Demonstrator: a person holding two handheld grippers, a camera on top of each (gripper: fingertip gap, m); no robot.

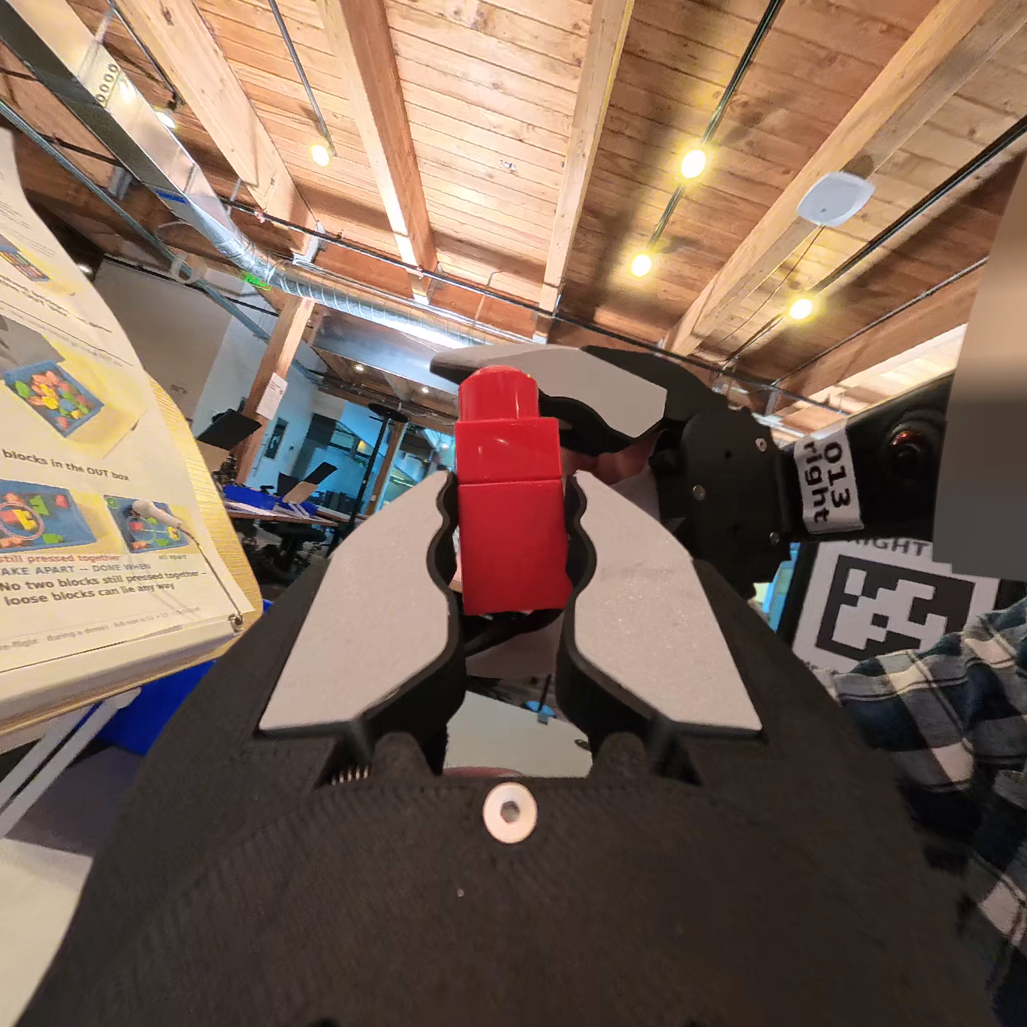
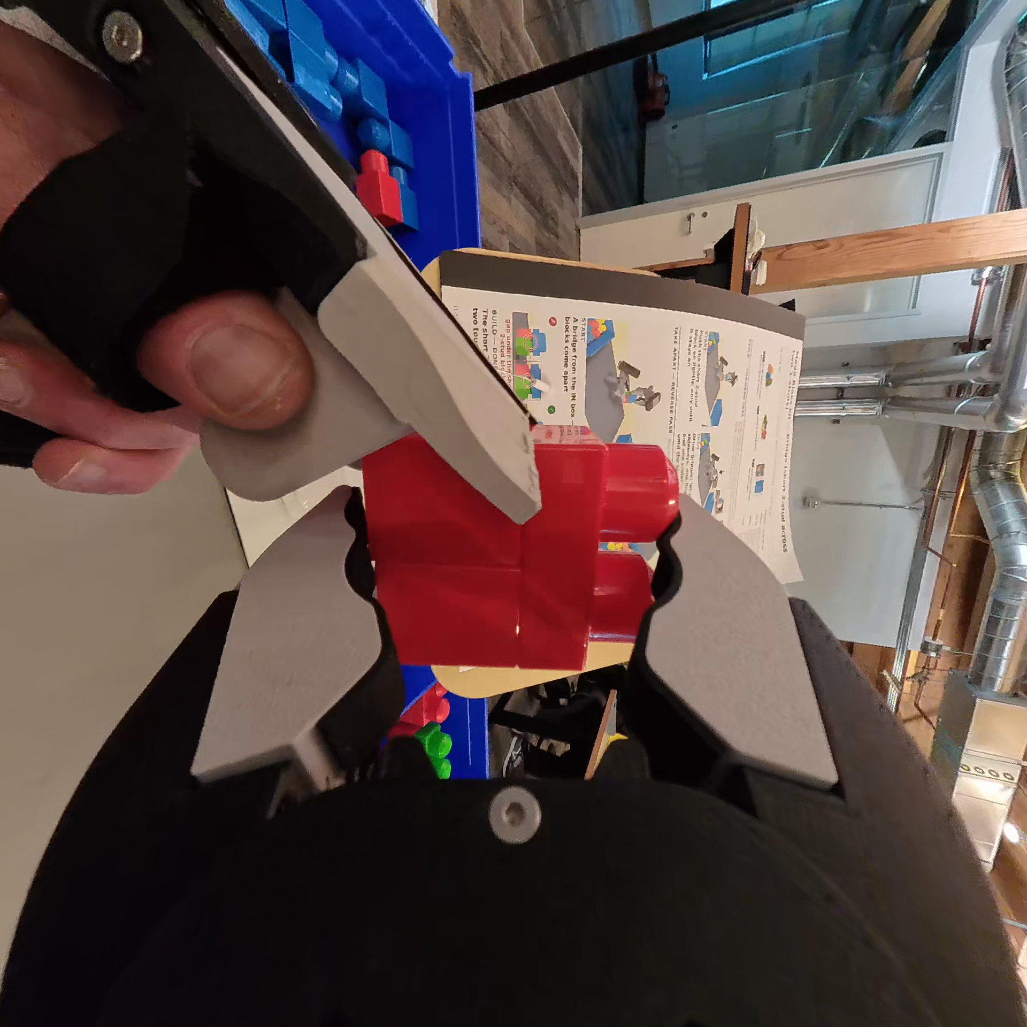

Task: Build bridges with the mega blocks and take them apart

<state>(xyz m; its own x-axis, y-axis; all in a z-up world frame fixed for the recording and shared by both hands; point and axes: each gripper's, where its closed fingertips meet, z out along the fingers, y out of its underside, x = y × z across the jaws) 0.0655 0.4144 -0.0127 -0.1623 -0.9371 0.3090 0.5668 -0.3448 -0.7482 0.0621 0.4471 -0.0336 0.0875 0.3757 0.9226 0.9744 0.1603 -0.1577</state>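
So both grippers are on the same red stack of blocks [image 1: 508,503] held up in the air, looks like mid pull-apart to me. The left gripper [image 1: 512,533] is pinching the lower red block, pads tight on both its sides. The right gripper [image 2: 514,533] is spread wide around the whole stack, one pad on the bottom face and the other against the studs [image 2: 639,494], so it's clamping it lengthwise. The seam between the two red blocks looks shut, so I'd say nothing's separated yet. Past the right gripper's fingers there's a blue bin [image 2: 461,139] with more blocks joined, so plenty left. Can't see the table or how many bridges remain; the left gripper's fingers cover part of the stack.
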